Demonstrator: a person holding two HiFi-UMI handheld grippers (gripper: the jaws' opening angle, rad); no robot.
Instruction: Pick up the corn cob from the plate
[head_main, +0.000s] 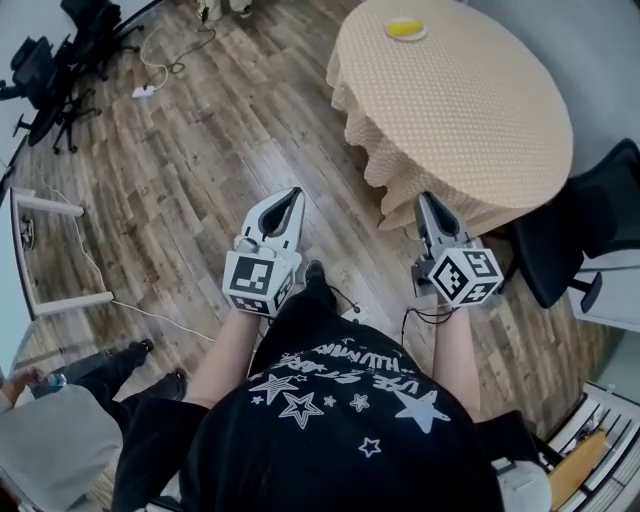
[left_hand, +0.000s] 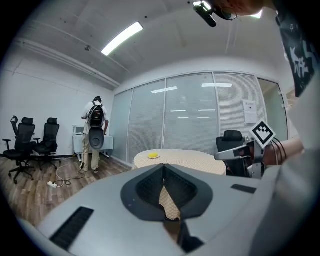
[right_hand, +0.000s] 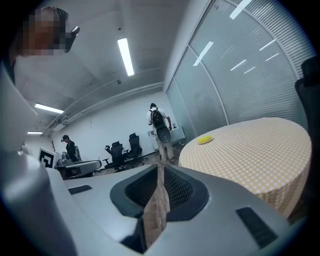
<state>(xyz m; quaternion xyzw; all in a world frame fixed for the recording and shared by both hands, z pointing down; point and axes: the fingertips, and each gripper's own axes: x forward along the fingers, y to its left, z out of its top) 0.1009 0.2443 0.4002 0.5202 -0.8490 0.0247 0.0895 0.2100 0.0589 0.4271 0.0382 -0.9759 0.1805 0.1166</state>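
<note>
A round table (head_main: 480, 120) under a beige checked cloth stands ahead of me. On its far side lies a small yellow plate (head_main: 406, 29); the corn cob on it is too small to tell apart. That yellow plate (left_hand: 153, 155) sits far off in the left gripper view, and the plate (right_hand: 204, 140) is just as distant in the right gripper view. My left gripper (head_main: 295, 193) hangs over the wooden floor, left of the table, shut and empty. My right gripper (head_main: 422, 198) is at the table's near edge, also shut on nothing.
A black office chair (head_main: 565, 240) stands right of the table. More black chairs (head_main: 60, 60) and a power strip with cable (head_main: 145, 90) lie at the far left. A white frame (head_main: 40, 250) and a seated person (head_main: 50, 430) are at my left. A person with a backpack (left_hand: 94, 132) stands beyond the table.
</note>
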